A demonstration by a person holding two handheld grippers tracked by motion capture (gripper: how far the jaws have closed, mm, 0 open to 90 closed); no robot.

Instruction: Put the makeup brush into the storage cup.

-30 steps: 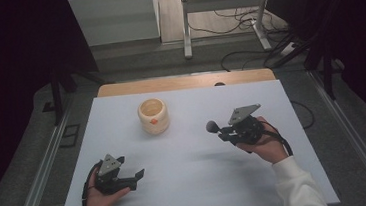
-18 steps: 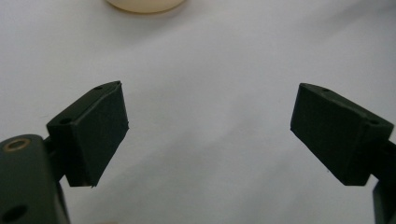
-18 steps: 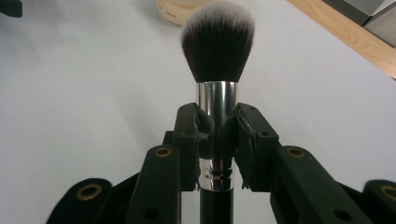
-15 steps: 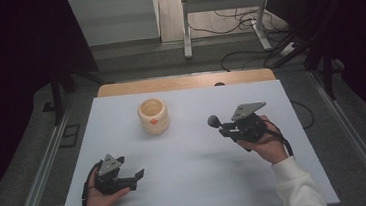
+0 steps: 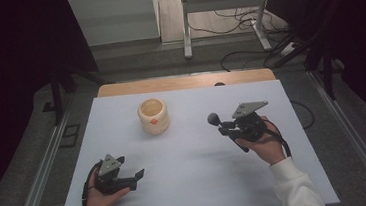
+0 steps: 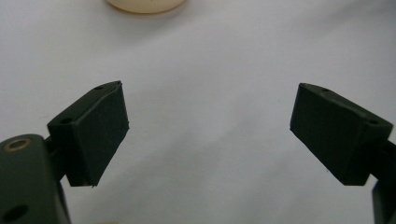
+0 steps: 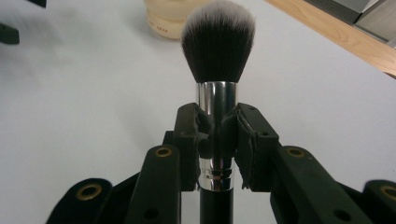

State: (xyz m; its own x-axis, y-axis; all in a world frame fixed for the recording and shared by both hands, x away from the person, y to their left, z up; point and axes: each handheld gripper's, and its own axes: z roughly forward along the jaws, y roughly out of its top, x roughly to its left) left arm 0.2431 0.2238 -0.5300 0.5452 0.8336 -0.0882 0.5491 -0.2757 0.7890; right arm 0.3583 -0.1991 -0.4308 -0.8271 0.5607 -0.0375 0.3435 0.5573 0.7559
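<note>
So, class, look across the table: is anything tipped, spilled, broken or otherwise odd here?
Nothing stands out. The cream round jar stands upright on the white table with nothing spilled. The right gripper clamps the silver ferrule of a black, white-tipped makeup brush, held straight. The left gripper is open and empty.

Your right hand-held gripper (image 7: 217,140) clamps a makeup brush (image 7: 217,60) by its silver ferrule, bristles pointing toward the cream jar (image 7: 168,16) on the white worktop (image 7: 84,93).

We see a white desk (image 5: 198,182). The jar (image 5: 153,116) is cream with an orange spot. The brush (image 7: 217,70) has dark hair with white tips and a shiny silver band. Both claws are black.
</note>
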